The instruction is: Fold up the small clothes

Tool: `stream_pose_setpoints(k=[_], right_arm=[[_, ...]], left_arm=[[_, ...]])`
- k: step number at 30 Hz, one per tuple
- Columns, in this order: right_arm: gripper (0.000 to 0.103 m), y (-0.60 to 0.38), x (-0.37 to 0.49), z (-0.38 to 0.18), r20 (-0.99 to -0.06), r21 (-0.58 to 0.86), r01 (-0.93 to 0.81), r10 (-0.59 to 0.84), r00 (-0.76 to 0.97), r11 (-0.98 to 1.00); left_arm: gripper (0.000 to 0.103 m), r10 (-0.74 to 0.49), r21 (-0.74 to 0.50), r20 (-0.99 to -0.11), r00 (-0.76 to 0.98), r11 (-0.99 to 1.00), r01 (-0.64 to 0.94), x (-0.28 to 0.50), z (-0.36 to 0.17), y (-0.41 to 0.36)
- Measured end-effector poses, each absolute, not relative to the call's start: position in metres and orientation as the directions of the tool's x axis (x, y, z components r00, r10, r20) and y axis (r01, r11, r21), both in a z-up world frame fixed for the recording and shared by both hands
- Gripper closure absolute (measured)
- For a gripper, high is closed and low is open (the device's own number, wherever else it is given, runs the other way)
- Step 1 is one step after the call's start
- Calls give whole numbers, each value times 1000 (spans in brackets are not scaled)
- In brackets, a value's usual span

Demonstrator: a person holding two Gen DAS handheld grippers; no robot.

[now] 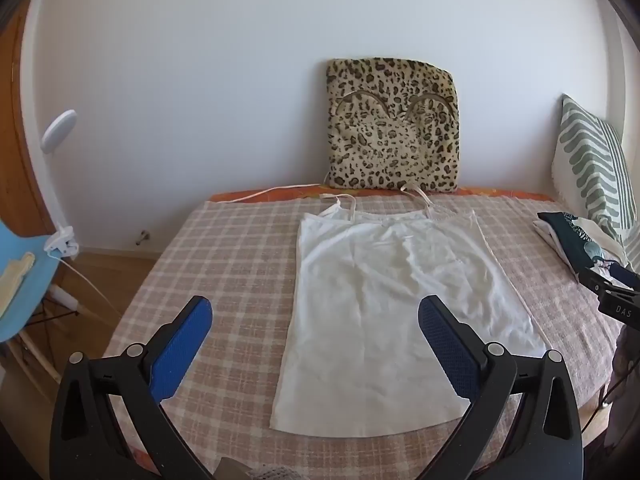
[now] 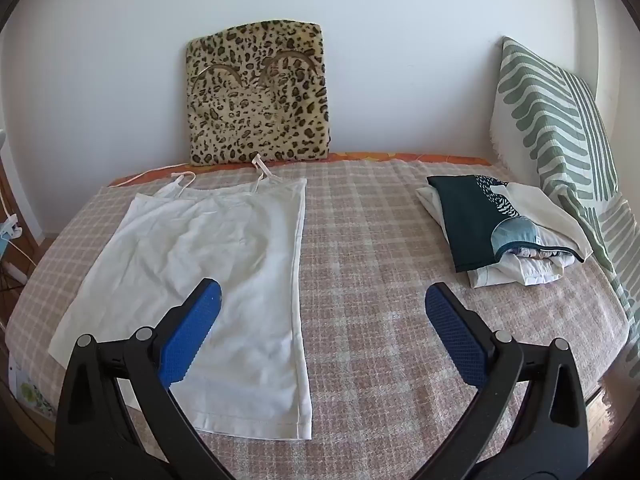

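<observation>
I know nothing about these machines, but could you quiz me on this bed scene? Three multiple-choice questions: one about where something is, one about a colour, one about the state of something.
1. Where does the leopard-print cushion stand?
A. flat on the floor
B. upright against the wall at the far edge of the bed
C. on top of the clothes pile

2. What colour is the strappy top?
A. white
B. red
C. black

3. How does the top lie?
A. rolled into a ball
B. folded in half
C. spread flat, unfolded

Answers:
1 B, it leans on the wall behind the checked blanket.
2 A, it is plain white all over.
3 C, its whole length shows, straps towards the cushion, and both pairs of tongs are open and empty.
</observation>
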State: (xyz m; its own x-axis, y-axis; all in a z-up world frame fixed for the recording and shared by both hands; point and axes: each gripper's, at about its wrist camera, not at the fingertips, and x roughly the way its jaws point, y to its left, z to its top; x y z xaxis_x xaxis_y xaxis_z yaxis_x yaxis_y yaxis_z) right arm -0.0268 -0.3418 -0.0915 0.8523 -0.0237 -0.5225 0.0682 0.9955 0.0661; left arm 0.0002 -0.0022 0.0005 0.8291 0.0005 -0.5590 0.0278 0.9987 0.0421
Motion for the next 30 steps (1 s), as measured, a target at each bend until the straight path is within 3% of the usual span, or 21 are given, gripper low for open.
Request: stream_pose_setpoints(k=[30], right_arm=[[0, -342, -26, -92, -515, 64, 69, -26, 857, 996]], left_arm=[[0, -10, 27, -541, 841, 999, 29, -3, 3, -3]])
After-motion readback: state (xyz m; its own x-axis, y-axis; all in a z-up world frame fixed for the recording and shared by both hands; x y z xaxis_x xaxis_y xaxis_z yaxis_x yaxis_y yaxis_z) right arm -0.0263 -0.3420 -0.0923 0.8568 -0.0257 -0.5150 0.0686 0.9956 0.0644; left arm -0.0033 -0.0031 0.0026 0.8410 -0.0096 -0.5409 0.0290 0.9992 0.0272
